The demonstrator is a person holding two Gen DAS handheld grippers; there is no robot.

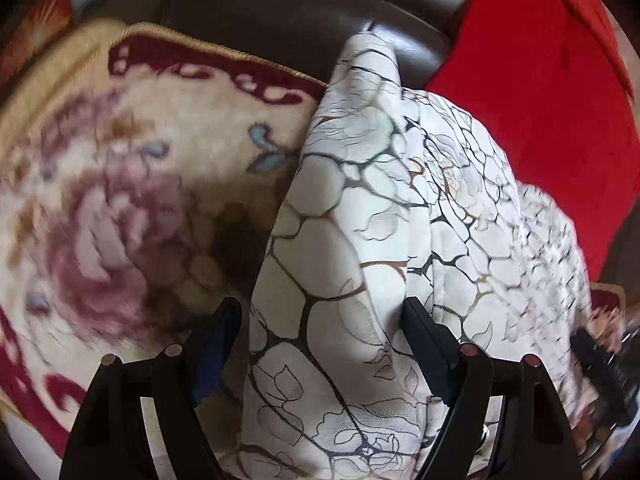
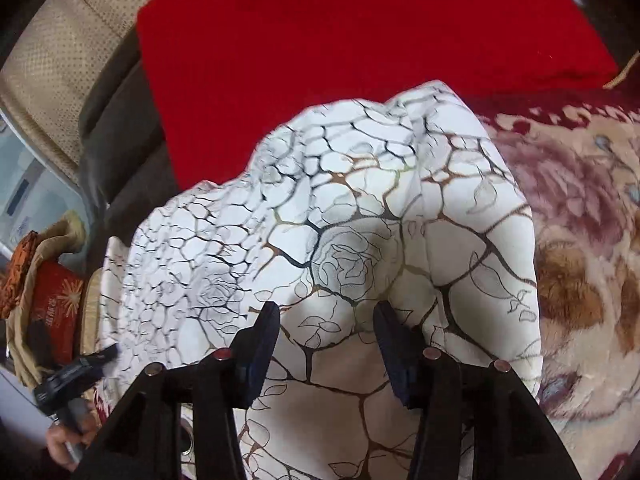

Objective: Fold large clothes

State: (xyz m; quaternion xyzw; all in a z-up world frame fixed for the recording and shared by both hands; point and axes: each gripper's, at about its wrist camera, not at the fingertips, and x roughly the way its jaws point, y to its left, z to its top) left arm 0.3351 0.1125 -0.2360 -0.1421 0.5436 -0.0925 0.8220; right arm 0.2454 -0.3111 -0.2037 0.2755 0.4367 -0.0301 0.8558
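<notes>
A white garment (image 1: 360,200) printed with black and gold veins and rose outlines lies in a folded heap on a floral blanket. My left gripper (image 1: 318,320) stands open and wide over the garment's near end. The cloth runs between its jaws, and the left finger (image 1: 216,332) stands clear of it. In the right wrist view the same garment (image 2: 340,200) fills the middle. My right gripper (image 2: 326,324) is open, its jaws standing either side of a soft hump of the cloth. The left gripper (image 2: 76,372) shows blurred at the lower left edge, held by a hand (image 2: 64,440).
The beige and maroon floral blanket (image 1: 120,200) covers the seat. A red cloth (image 2: 340,40) lies flat beyond the garment. A dark leather sofa back (image 1: 300,12) rises behind. A beige mesh cushion (image 2: 60,60) and a red box (image 2: 56,300) sit at the left.
</notes>
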